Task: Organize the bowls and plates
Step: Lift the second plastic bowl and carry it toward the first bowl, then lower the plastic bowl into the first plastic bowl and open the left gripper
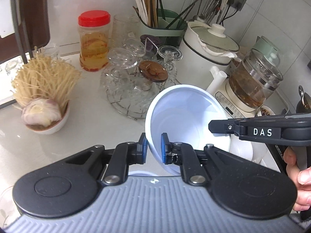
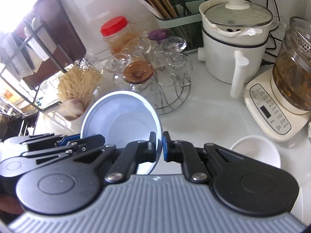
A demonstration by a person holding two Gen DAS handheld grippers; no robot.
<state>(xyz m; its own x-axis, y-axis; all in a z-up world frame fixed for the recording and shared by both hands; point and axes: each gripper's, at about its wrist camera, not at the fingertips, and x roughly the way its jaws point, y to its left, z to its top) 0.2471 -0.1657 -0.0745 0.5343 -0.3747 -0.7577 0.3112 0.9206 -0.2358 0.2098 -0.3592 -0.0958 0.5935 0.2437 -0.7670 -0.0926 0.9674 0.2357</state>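
Left claw [image 1: 154, 148] clenched on the near-left rim of a deep white plastic bowl [image 1: 186, 116]; blue pads sit on either side of the wall. Right claw [image 2: 159, 147] clamped on the same bowl's right rim. Bowl tilted, mouth towards the cameras, held above the white table [image 1: 81, 128]. A smaller white ceramic bowl [image 2: 256, 151] rests on the table, near right. Behind: wire rack of clear glasses [image 1: 128, 89], red-lidded clear jar [image 1: 94, 40], white electric pot with glass lid [image 2: 233, 44].
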